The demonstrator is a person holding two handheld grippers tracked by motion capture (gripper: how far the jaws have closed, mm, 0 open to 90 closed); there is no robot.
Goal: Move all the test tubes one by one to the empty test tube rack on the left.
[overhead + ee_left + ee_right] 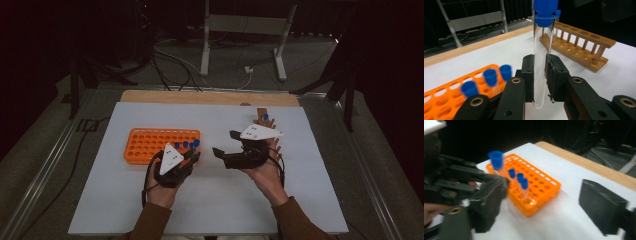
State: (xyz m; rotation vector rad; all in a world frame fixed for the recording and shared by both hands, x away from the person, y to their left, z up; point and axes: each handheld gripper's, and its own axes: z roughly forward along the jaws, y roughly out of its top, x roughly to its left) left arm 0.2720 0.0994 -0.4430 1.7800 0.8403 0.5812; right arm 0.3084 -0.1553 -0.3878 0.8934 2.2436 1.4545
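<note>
My left gripper (540, 72) is shut on a clear test tube (541, 62) with a blue cap, held upright between its pads. In the high view the left gripper (194, 156) sits at the near right corner of the orange rack (150, 142). Three blue-capped tubes (520, 180) stand in that corner of the orange rack (541, 185). My right gripper (544, 202) is open, its jaws wide apart with nothing between them. It hovers at mid table (223, 143) and faces the left gripper and the held tube (497, 162).
A wooden tube rack (261, 117) stands at the back right with one blue-capped tube (265, 117) in it; it also shows behind the held tube (579, 42). A white sheet (210, 200) covers the table. Cables and a metal stand lie on the floor beyond.
</note>
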